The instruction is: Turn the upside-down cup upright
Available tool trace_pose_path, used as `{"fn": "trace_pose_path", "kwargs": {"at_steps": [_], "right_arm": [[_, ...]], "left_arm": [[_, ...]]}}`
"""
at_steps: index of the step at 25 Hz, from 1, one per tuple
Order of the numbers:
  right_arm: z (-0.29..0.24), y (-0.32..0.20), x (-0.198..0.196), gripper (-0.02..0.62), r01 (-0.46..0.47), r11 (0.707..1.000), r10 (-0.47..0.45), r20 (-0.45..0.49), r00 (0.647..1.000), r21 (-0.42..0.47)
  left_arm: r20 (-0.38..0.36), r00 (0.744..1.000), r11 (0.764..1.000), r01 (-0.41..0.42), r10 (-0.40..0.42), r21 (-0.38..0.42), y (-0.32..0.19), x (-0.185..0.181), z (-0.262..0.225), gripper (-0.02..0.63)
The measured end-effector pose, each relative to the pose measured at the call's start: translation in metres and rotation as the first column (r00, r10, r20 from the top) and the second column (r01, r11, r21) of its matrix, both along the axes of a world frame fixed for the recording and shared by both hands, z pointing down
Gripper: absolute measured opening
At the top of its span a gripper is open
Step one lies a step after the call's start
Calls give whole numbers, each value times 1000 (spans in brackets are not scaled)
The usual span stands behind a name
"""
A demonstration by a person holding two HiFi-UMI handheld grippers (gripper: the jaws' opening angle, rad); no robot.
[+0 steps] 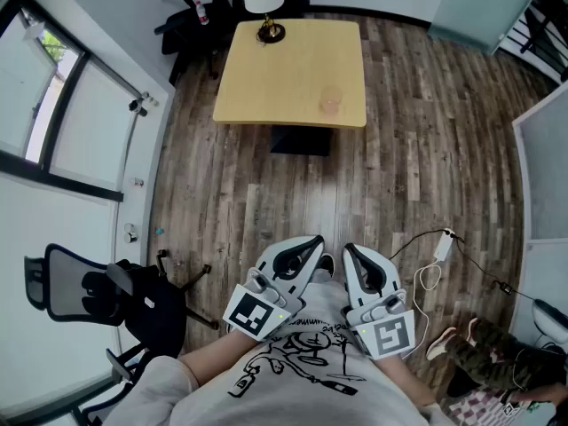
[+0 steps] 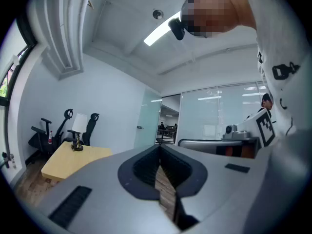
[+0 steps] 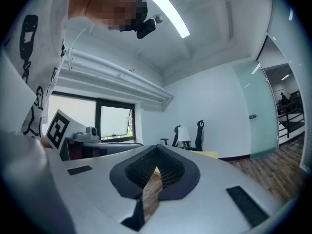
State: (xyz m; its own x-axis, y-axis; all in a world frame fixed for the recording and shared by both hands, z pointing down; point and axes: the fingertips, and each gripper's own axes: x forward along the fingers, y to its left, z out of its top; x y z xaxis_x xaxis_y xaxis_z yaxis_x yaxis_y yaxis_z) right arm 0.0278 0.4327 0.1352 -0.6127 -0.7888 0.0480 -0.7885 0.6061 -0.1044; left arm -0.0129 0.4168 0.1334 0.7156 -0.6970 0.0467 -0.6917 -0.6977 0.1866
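Held at the person's chest, the grey left gripper [image 1: 312, 245] and grey right gripper [image 1: 351, 252] have fingers together on nothing, so the best start is likely approaching the small translucent pinkish cup [image 1: 330, 102], far off on the light wooden worktop [image 1: 284, 69], opening one beforehand.

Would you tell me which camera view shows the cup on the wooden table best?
The head view: the cup stands in plain sight near the table's near edge, though small and faint. The left gripper view shows the table and lamp but no cup; the right gripper view shows only a sliver of tabletop.
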Motion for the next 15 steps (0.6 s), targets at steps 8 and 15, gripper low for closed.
{"fn": "trace_pose_path", "kwargs": {"at_steps": [8, 15], "right_arm": [[9, -24, 18, 23, 33, 999, -33, 12, 999, -7], [23, -70, 5, 23, 80, 995, -76, 72, 995, -54]], "left_arm": [[1, 999, 999, 34, -34, -24, -17, 18, 14, 9], [-1, 999, 999, 45, -45, -28, -64, 8, 22, 9]]}}
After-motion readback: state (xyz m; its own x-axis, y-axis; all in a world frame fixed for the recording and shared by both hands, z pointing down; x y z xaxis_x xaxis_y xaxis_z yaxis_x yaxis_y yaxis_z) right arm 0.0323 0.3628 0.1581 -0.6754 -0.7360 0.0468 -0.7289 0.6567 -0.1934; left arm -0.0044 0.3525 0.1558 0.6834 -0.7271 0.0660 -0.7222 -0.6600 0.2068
